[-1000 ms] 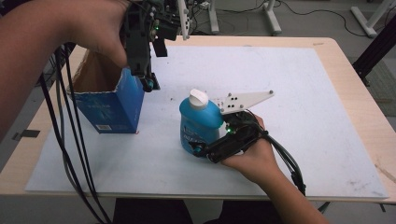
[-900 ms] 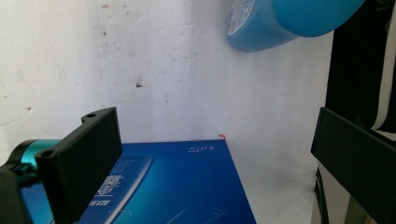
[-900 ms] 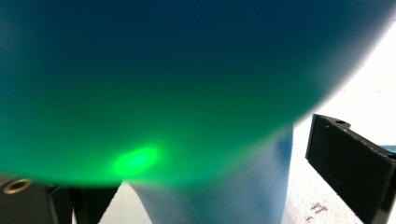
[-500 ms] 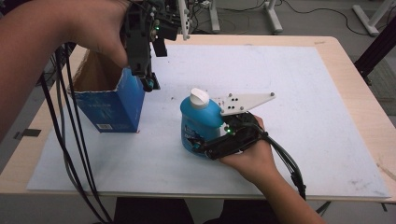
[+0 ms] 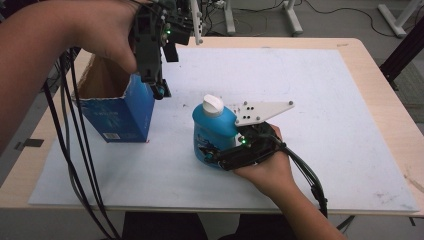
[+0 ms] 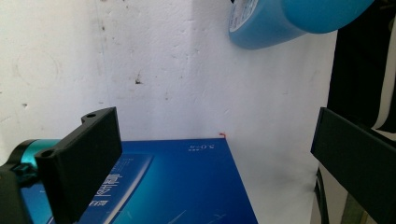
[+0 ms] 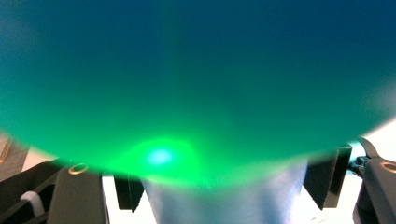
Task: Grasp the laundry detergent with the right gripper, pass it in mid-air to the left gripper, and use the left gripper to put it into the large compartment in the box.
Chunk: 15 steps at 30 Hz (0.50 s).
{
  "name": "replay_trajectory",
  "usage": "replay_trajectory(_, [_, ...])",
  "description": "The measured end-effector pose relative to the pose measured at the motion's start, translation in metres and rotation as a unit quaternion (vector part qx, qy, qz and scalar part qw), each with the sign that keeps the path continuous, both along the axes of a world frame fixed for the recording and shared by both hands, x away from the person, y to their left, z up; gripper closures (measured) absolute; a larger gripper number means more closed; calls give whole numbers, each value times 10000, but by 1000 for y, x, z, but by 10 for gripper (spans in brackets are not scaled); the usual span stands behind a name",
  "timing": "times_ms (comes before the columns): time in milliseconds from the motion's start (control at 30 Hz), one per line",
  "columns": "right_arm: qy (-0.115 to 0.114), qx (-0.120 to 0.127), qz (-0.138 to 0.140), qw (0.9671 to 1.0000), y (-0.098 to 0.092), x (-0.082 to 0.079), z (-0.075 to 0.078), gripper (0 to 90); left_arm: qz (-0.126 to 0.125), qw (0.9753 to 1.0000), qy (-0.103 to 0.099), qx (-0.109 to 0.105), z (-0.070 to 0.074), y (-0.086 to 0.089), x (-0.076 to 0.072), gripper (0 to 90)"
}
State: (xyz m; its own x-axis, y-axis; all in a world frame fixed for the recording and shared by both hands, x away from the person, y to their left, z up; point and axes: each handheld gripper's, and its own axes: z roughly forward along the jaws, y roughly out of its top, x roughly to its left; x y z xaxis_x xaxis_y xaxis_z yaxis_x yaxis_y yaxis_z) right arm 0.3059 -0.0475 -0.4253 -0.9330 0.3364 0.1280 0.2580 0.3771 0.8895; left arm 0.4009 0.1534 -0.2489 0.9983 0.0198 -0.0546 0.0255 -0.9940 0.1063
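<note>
Clearly, from the high view, you are in the middle of packing: your right gripper [image 5: 220,152] is clamped on the lower body of the blue bottle [image 5: 214,131], which stands upright with its white cap [image 5: 213,105] on the white mat [image 5: 325,100], just right of the open blue box [image 5: 117,107]. Your right hand [image 5: 267,167] lies low and level behind it, palm toward the bottle. Your left gripper [image 5: 156,90] hangs nose-down at the box's right rim, hand arched above it.

Next, in the left gripper view, the jaws stand wide apart with nothing between them; the box's blue side [image 6: 177,186] lies below and the bottle's base [image 6: 280,23] sits at the top edge. I judge this gripper is placed to steady the box.

Finally, in the right gripper view, the bottle [image 7: 196,84] presses close to the lens, jaws closed on both sides. Your next move, I judge, calls for lifting the bottle clear of the rim and lowering it into the opening.
</note>
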Motion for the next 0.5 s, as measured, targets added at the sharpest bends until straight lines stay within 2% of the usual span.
replay_trajectory(500, [-130, 44, 21, 9999, 0, -2, -1, 372, -8, 10000, -13, -5, 0, 1, 0, 18])
